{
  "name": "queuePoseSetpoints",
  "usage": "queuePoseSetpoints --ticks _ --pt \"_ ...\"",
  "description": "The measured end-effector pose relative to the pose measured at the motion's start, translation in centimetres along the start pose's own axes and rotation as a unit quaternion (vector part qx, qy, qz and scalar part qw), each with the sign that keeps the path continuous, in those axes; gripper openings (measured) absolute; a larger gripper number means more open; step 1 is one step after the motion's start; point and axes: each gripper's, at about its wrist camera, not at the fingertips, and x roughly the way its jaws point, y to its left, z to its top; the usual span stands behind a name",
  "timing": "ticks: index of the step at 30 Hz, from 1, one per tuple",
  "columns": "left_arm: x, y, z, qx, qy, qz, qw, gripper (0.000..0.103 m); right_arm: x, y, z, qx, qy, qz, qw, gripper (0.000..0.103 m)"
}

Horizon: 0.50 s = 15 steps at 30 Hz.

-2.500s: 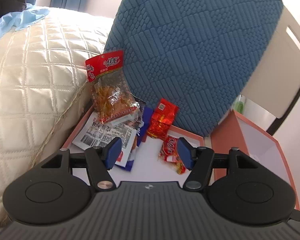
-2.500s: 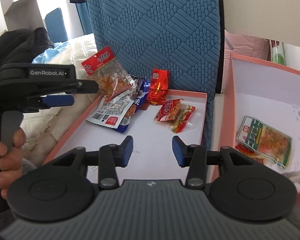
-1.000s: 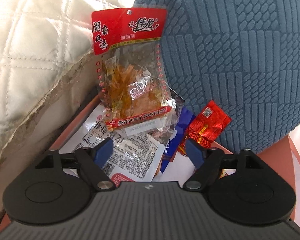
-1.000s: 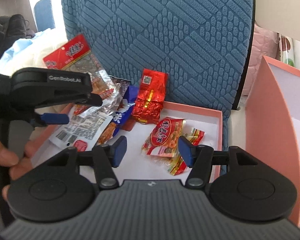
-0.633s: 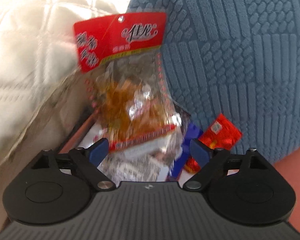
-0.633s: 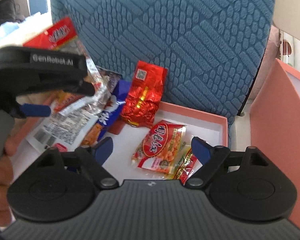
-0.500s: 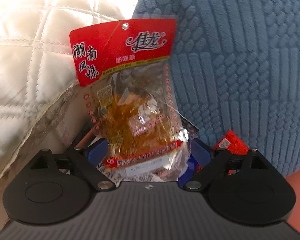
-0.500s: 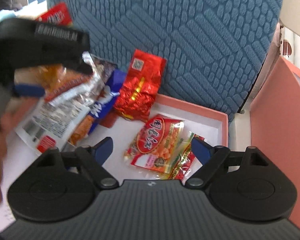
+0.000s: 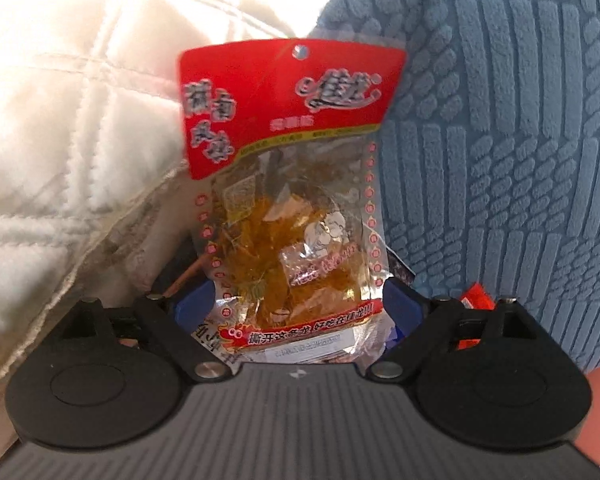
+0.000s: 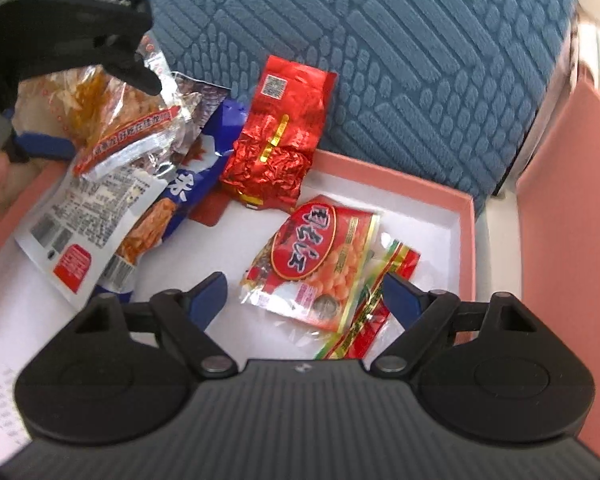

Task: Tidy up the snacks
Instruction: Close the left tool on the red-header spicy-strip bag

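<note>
Snacks lie in a shallow pink tray (image 10: 466,216) with a white floor, pushed up against a blue textured cushion (image 10: 380,40). The pile crowds the tray's left half; the white floor by the right rim is bare, and a second pink box (image 10: 560,184) stands just beyond that rim.

The left gripper (image 9: 298,304) has just been opening its jaws, and they stand wide on either side of a clear bag with a red header (image 9: 288,200), whose lower part sits between the blue pads without being pressed. A quilted cream cushion (image 9: 60,140) closes in on the left of it.

The right gripper (image 10: 304,292) has just been closing a little; its jaws are still apart, hovering over a peanut packet (image 10: 316,264) that lies flat on a narrow red-and-green packet (image 10: 376,300).

Chinese characters cover the red header and the peanut packet's red oval. A red foil packet (image 10: 276,144) carries a QR code.

Only the right wrist view shows a blue bag (image 10: 196,184), a white wrapper with barcodes (image 10: 80,220) and the left gripper's black body with blurred white lettering; only the left view shows the header's hang hole.
</note>
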Motion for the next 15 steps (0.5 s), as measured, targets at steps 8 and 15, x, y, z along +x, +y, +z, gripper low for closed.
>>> queuePoseSetpoints --ticks 8,15 --pt "1.6 0.9 1.3 -0.025 0.007 -0.005 0.9996 0.094 -0.7 0.8 -0.3 -0.014 -0.002 0.007 1.0 0.059" --pt "4.3 1.5 3.0 -0.046 0.016 -0.004 0.9988 0.094 -0.8 1.1 -0.2 -0.03 -0.001 0.005 1.0 0.048"
